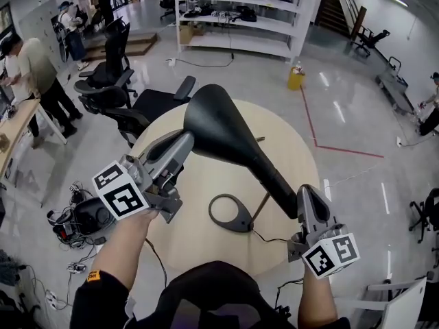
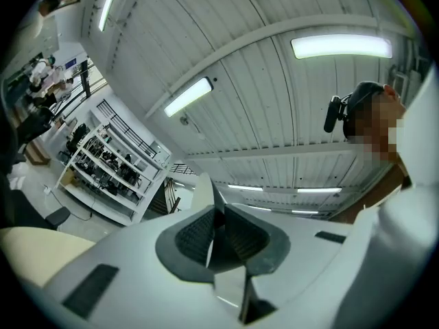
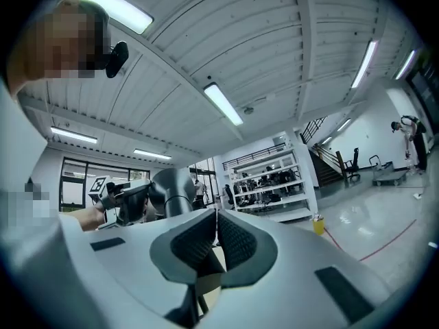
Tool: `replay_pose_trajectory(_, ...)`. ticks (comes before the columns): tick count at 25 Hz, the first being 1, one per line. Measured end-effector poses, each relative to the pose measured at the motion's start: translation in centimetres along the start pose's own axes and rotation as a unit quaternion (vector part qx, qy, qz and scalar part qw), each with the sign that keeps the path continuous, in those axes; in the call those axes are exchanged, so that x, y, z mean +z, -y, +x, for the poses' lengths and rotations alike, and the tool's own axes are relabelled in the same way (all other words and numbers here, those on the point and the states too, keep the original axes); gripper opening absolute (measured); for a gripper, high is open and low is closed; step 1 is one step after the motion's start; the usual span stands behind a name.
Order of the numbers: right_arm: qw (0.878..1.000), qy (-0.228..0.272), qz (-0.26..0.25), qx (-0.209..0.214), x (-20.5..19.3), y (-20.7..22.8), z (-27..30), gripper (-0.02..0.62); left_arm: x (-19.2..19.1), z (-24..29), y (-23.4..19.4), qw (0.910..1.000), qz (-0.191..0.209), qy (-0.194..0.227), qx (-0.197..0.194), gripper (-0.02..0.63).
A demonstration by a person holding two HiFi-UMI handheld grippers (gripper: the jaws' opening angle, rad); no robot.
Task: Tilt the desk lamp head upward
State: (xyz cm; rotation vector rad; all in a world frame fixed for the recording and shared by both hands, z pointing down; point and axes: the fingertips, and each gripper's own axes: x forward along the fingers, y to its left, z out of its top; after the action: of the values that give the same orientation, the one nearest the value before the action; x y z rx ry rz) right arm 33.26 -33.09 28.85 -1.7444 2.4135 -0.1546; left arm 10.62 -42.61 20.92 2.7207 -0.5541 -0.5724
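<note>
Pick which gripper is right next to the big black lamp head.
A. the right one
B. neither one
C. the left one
C: in the head view the left gripper is right beside the lamp head, while the right gripper is down by the lower end of the lamp arm.

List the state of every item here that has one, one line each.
lamp head: raised above the table; whether it is lit cannot be told
lamp arm: slanted, rising toward the head
lamp base: flat on the table
left claw: shut on the lamp head's rim
right claw: shut on the lamp arm near its lower end
</note>
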Motion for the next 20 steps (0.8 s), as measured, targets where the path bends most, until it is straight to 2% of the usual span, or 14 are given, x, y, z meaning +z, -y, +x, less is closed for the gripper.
replay_pose_trajectory(7,0.998,0.021,0.017,-0.048,-1.2,-0.1,-0.1,0.017,2.3,1.0,2.8,0.9986,0.046,0.006,-0.025,0.091)
replay_pose_trajectory(16,0.996,0.011,0.035,-0.076,-2.9,1.2,0.1,0.015,3.3,2.6,5.8,0.9952,0.077,0.011,-0.060,0.087)
replay_pose_trajectory(20,0.994,0.013,0.038,-0.101,-3.3,1.4,0.1,0.015,3.7,3.0,6.9,0.9932,0.090,0.011,-0.073,0.086)
